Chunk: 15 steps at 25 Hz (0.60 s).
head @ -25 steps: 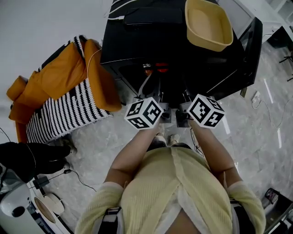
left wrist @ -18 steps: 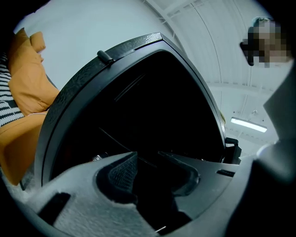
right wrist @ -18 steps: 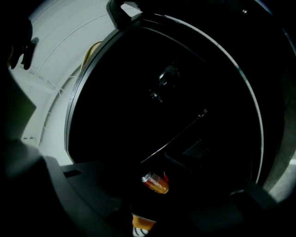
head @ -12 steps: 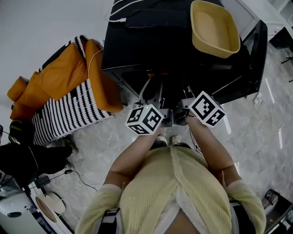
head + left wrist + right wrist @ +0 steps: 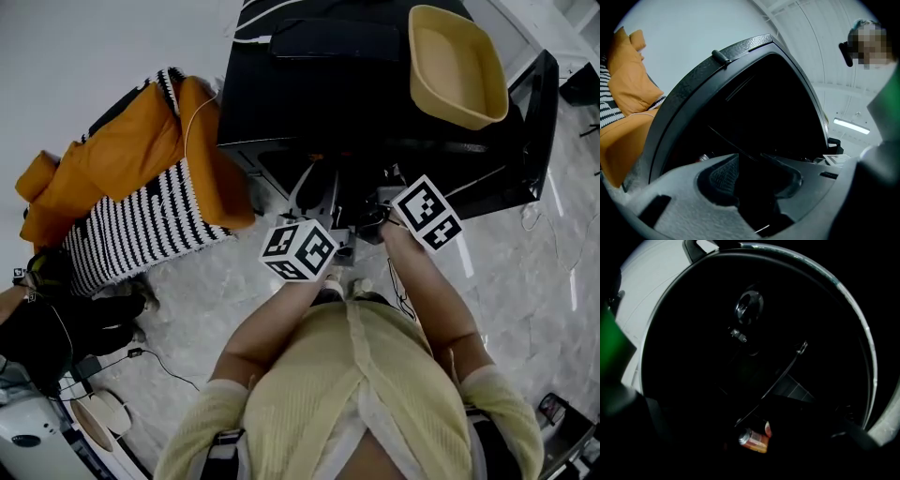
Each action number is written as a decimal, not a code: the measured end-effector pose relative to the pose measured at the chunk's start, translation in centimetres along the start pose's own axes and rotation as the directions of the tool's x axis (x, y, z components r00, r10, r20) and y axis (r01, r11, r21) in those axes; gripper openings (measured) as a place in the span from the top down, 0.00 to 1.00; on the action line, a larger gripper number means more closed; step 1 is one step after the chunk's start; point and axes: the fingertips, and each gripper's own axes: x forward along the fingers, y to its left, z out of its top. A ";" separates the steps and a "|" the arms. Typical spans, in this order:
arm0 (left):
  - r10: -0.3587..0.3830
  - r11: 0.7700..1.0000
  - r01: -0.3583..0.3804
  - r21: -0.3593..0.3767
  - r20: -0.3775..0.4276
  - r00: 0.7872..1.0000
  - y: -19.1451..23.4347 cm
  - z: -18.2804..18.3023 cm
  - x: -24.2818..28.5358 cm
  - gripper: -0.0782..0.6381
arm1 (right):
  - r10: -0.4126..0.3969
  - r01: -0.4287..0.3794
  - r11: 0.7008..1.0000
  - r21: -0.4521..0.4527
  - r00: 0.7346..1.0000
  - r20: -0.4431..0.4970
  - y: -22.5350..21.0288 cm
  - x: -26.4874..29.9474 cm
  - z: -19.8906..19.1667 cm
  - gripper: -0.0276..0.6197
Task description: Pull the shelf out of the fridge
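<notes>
Marble floor (image 5: pixel 525 281) fronts the fridge (image 5: pixel 319 94) at 12 o'clock. Right gripper (image 5: pixel 382 214) jaws have just opened wide, empty. Left gripper (image 5: pixel 750 180) jaws apart. Shelf (image 5: pixel 768 388) sits inside, not yet extracted; re-grip likely required.

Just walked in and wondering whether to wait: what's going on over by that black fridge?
A person stands at the open black fridge with a gripper in each hand, both reaching into its dark inside. The right gripper has just been opening its jaws and grips nothing. The shelf runs ahead of it, with a can below. The left gripper also has its jaws apart. The shelf is not yet out.
</notes>
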 end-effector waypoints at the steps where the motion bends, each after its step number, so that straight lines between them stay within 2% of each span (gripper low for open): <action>1: -0.001 1.000 0.001 -0.002 -0.004 1.000 0.0 -0.1 0.0 0.72 | -0.007 0.007 1.000 -0.002 1.000 0.006 -0.1 0.1 0.1 0.72; 4: -0.007 1.000 0.007 -0.005 -0.012 1.000 0.0 -0.2 0.1 0.72 | -0.014 0.015 1.000 -0.008 0.999 0.030 -0.3 0.4 0.5 0.73; 10: -0.054 0.998 0.055 0.010 -0.034 0.998 -0.4 -0.1 0.2 0.72 | 0.018 -0.021 0.999 0.041 0.997 0.074 -0.2 0.4 0.8 0.77; 15: -0.073 0.997 0.071 -0.027 -0.068 0.995 0.1 -0.8 0.0 0.72 | 0.018 -0.021 0.999 0.034 0.995 0.093 -0.1 0.3 0.8 0.77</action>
